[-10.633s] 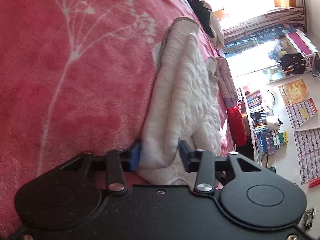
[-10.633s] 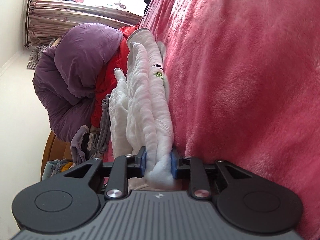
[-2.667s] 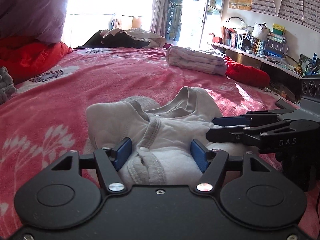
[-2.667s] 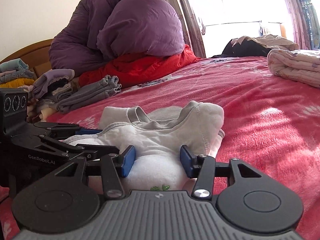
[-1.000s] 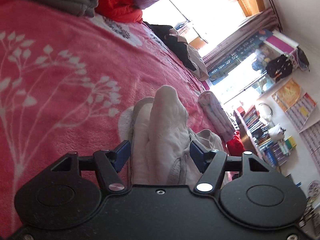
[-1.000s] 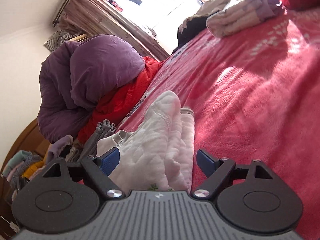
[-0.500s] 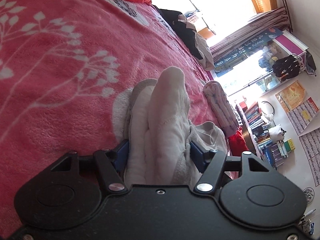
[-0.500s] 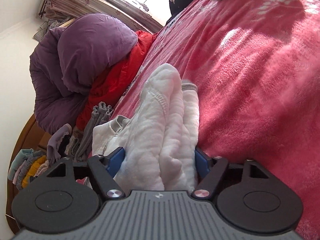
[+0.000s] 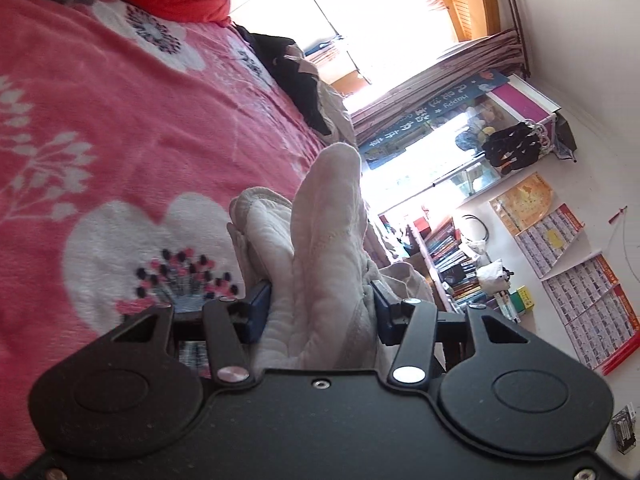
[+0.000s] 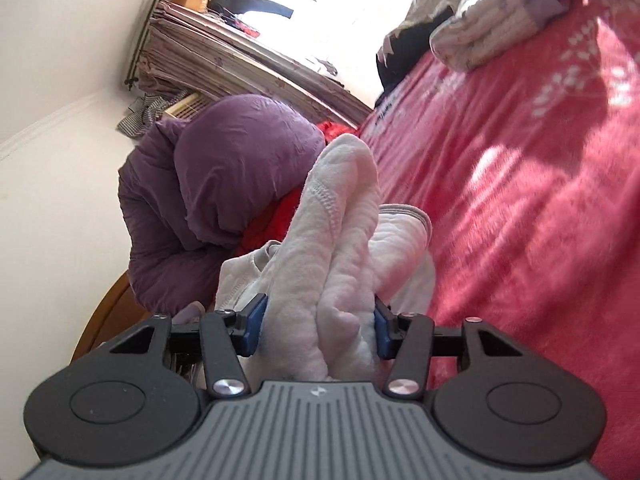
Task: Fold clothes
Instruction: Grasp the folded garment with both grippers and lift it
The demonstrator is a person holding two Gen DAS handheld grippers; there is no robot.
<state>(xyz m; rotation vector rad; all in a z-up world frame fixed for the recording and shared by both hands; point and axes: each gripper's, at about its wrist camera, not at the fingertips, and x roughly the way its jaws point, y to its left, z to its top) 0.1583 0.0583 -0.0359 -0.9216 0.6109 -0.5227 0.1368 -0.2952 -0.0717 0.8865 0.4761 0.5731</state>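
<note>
White garment (image 9: 320, 256), bunched into thick folds, sits mid-frame above the pink blanket (image 9: 120, 120), clenched by both the left gripper (image 9: 320, 312) and right gripper (image 10: 318, 324). Folding looks nearly done; setting it down remains.

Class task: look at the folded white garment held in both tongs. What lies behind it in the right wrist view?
Behind the white garment sit a purple duvet and a red cloth, its middle covered by the garment. Both tongs grip it.
</note>
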